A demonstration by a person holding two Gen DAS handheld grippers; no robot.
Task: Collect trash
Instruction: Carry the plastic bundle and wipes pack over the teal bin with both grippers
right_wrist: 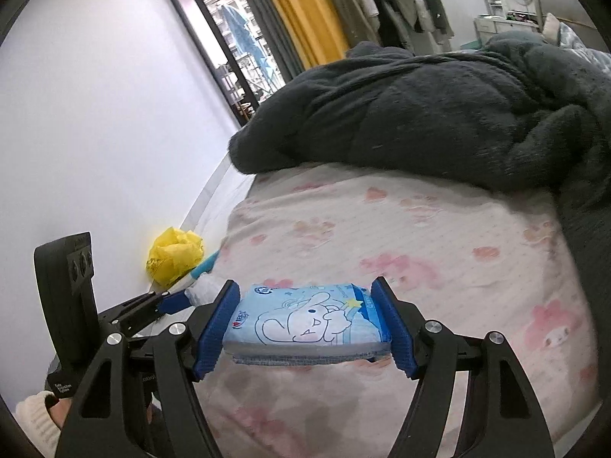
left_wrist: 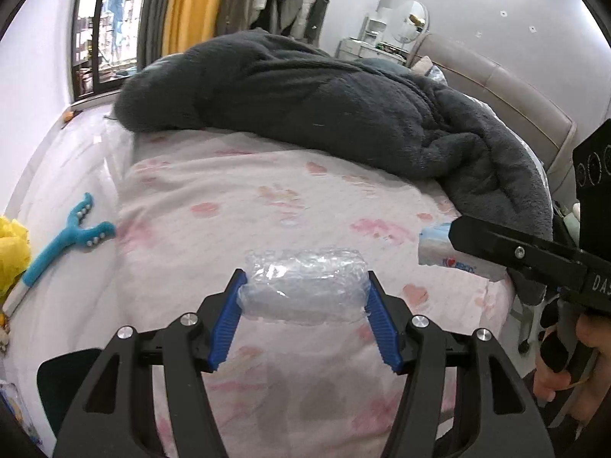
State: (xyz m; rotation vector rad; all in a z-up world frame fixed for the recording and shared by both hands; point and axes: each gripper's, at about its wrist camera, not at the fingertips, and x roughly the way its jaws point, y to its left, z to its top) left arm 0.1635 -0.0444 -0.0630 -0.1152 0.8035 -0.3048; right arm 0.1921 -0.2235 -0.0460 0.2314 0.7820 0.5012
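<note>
Trash here is two pieces, each caught in a gripper above the bed (left_wrist: 290, 198). The left gripper (left_wrist: 303, 286) has its blue pads pressed against the ends of a crumpled wad of clear plastic wrap (left_wrist: 303, 286); the wad is see-through and shiny, and it blends into the pink-patterned sheet behind it, so its edges are hard to trace. The right gripper (right_wrist: 307, 318) is clamped on a flat blue tissue pack (right_wrist: 307, 318) printed with a white cartoon dog; the pack's lower edge looks frayed and grey. In the left view only the pack's end shows, the rest hidden behind the right gripper's finger. A yellow plastic bag (right_wrist: 173, 257) lies off the bed's left edge, by the wall; the left view cuts it off at the frame's edge. A teal Y-shaped tool (left_wrist: 65, 240) lies between that bag and the bed. A dark grey blanket (left_wrist: 324, 107) is heaped on the bed's far half.
</note>
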